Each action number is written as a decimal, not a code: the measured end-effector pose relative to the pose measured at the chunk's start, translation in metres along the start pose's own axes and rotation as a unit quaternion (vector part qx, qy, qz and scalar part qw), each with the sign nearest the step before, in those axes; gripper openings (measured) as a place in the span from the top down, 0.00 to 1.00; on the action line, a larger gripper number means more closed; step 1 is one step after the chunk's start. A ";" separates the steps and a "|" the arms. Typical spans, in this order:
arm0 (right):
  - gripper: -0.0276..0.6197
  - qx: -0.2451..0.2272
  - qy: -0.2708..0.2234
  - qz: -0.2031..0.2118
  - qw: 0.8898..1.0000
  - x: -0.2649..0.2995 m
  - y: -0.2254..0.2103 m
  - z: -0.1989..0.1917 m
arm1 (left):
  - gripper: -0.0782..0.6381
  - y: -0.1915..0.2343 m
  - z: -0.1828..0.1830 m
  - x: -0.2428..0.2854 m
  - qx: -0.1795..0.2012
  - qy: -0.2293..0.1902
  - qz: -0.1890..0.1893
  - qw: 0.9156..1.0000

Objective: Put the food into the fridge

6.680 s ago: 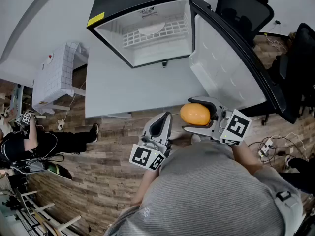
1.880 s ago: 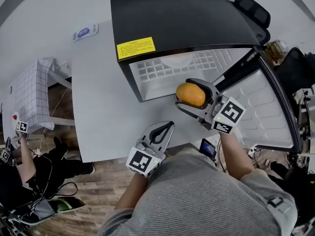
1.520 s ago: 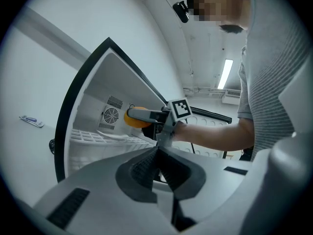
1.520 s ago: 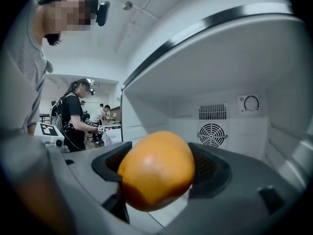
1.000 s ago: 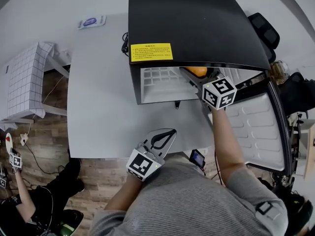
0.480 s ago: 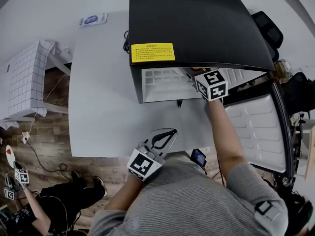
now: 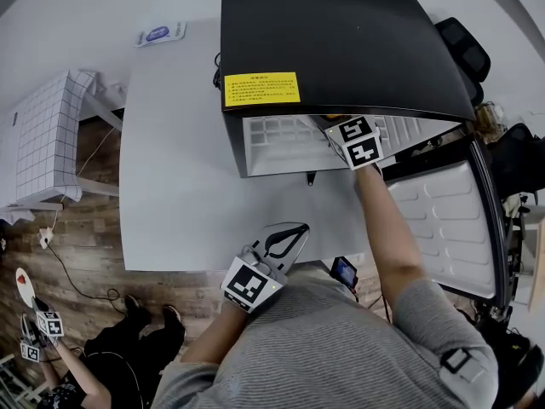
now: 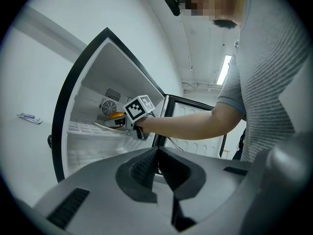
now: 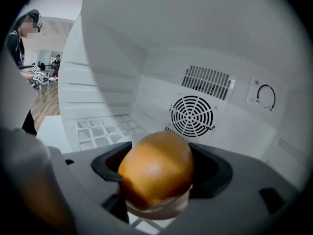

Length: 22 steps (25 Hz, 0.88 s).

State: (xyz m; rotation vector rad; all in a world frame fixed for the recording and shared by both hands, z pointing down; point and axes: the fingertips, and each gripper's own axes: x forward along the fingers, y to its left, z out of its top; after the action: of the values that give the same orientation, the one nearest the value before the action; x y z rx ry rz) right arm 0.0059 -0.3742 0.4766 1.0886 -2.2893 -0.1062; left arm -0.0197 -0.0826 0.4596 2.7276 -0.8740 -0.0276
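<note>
The food is a round orange fruit (image 9: 155, 173), and my right gripper (image 9: 159, 165) is shut on it. It hangs inside the fridge (image 7: 341, 41), over the white wire shelf (image 9: 105, 129) and in front of the round fan grille (image 9: 192, 115). From above, only the right gripper's marker cube (image 7: 358, 141) shows at the fridge mouth; the black top hides its jaws and the fruit. The left gripper view shows the fruit (image 8: 116, 115) in the fridge. My left gripper (image 7: 294, 231) is shut and empty, low over the grey table's near edge.
The fridge door (image 7: 443, 220) stands open to the right. The fridge sits on a grey table (image 7: 179, 186). A thermostat dial (image 9: 265, 97) is on the back wall. A white gridded stand (image 7: 47, 139) is at the left, and a person (image 7: 94, 373) is on the wood floor.
My right gripper has carried the orange fruit from in front of my body into the fridge, and has slid slightly further in over the last half second. The left gripper has stayed low.
</note>
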 end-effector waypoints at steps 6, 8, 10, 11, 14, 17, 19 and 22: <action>0.41 0.014 -0.002 0.000 1.000 -0.001 -0.001 0.001 | 0.88 -0.001 -0.001 -0.001 0.000 0.002 0.002 1.000; 0.41 0.030 -0.011 0.004 0.999 -0.003 -0.003 0.004 | 0.88 -0.001 -0.003 0.000 -0.002 0.004 0.002 1.000; 0.40 0.034 -0.020 0.004 0.999 -0.007 -0.005 0.008 | 0.88 -0.002 -0.003 0.000 -0.002 0.006 0.001 1.000; 0.40 0.034 -0.024 0.003 0.999 -0.008 -0.006 0.010 | 0.88 -0.003 -0.003 0.001 -0.002 0.005 0.001 1.000; 0.40 0.042 -0.034 0.001 0.999 -0.015 -0.009 0.015 | 0.88 -0.005 -0.002 0.001 -0.002 0.004 -0.002 1.000; 0.40 0.052 -0.043 -0.004 0.998 -0.023 -0.012 0.016 | 0.88 -0.007 -0.002 0.002 0.000 0.005 -0.004 1.000; 0.40 0.058 -0.048 -0.011 0.997 -0.028 -0.016 0.016 | 0.88 -0.007 -0.002 0.002 0.001 0.006 -0.005 1.000; 0.40 0.069 -0.061 -0.017 0.996 -0.038 -0.020 0.017 | 0.88 -0.009 -0.002 0.003 0.004 0.007 -0.007 1.000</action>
State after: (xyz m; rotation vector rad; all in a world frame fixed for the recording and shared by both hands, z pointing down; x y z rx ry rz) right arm 0.0280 -0.3629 0.4382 1.2219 -2.4162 -0.0298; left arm -0.0122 -0.0766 0.4589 2.7388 -0.8543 -0.0081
